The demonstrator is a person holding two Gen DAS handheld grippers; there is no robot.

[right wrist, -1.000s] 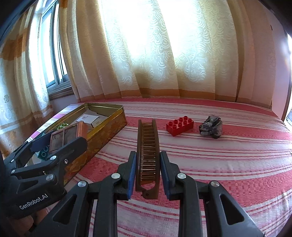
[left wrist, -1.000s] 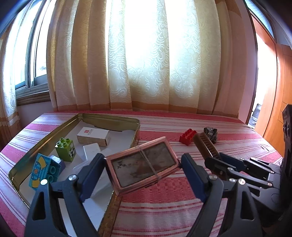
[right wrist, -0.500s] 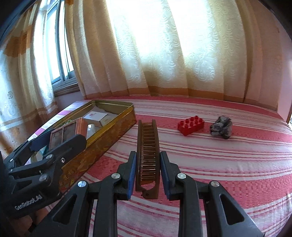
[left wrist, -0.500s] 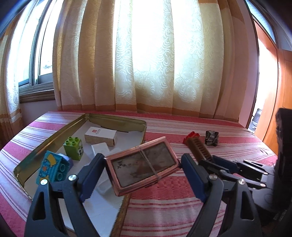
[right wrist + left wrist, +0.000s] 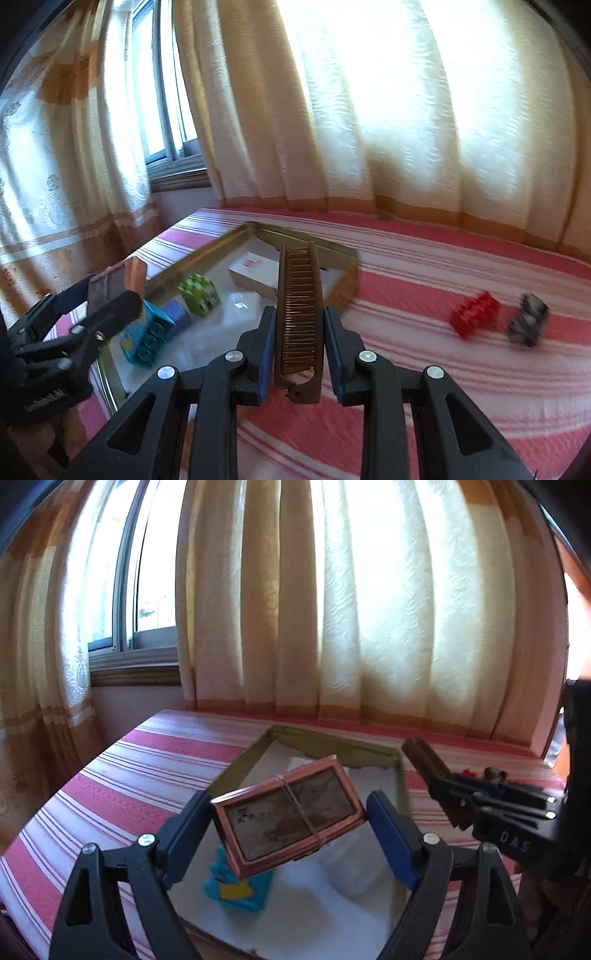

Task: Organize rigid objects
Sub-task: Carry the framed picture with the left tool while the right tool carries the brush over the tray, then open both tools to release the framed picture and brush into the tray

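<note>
A: What do we have closest to us?

B: Our left gripper (image 5: 290,829) is clamped on the pink-framed case (image 5: 286,818), a rubber band around its middle, tilted and held above the gold tin (image 5: 242,766). Our right gripper (image 5: 299,345) is pinched narrow on the brown comb (image 5: 300,306), which points straight out along the fingers, its far end over the tin's near corner.

A: And beneath them?

B: Inside the tin we see a blue block with a yellow patch (image 5: 146,338), a green block (image 5: 197,293) past it, and a white box (image 5: 255,273) toward the far wall. In the left view a pale object lies blurred under the case; we cannot tell what it is.

A: Farther out?

B: On the striped pink cloth (image 5: 424,266), well right of the tin, lie a red brick (image 5: 474,314) and just beside it a small grey object (image 5: 528,325). Behind everything hang cream curtains (image 5: 369,110), with a window (image 5: 147,590) to the left.
</note>
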